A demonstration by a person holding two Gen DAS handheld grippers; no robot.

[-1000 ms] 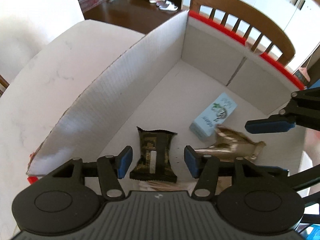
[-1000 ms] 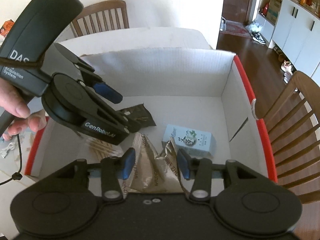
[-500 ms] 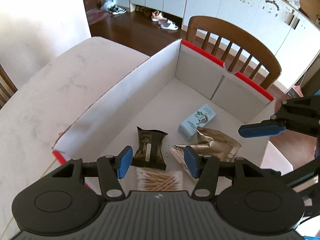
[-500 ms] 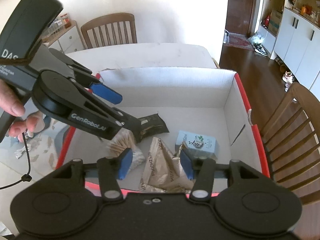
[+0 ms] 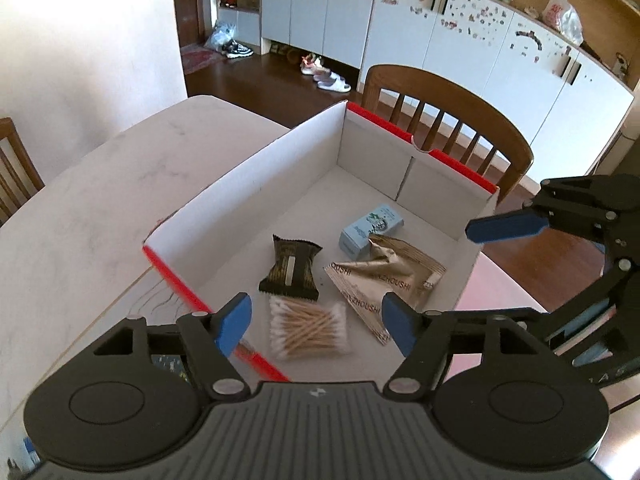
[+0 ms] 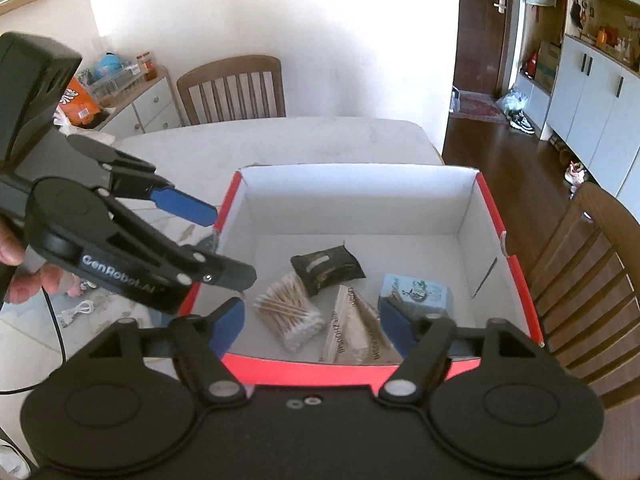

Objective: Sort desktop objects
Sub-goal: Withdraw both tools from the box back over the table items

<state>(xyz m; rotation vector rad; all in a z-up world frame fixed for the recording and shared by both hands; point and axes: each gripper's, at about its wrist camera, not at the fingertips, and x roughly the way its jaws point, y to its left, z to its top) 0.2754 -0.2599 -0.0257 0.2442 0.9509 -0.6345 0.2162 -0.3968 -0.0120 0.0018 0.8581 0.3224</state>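
Note:
A red-rimmed cardboard box (image 5: 256,168) (image 6: 492,208) stands on the white table. Inside lie a pack of cotton swabs (image 5: 308,330) (image 6: 290,314), a dark snack packet (image 5: 292,268) (image 6: 326,268), gold foil sachets (image 5: 386,276) (image 6: 352,330) and a small light blue box (image 5: 370,230) (image 6: 418,294). My left gripper (image 5: 316,320) hovers open above the box's near end, holding nothing. My right gripper (image 6: 312,326) is open and empty too, raised over the box's near rim. In the left wrist view the right gripper's blue fingers (image 5: 506,228) show at the right; the left gripper's fingers (image 6: 184,202) show in the right wrist view.
Wooden chairs (image 5: 452,120) (image 6: 232,84) (image 6: 588,280) stand around the table (image 5: 80,208). A white cable (image 6: 76,312) lies on the table left of the box. A hand (image 6: 40,284) holds the left gripper. White cabinets (image 5: 440,40) line the far wall.
Both grippers have pulled up and back out of the box, open and empty. The sachets and the cotton swabs now lie in plain view on the box floor.

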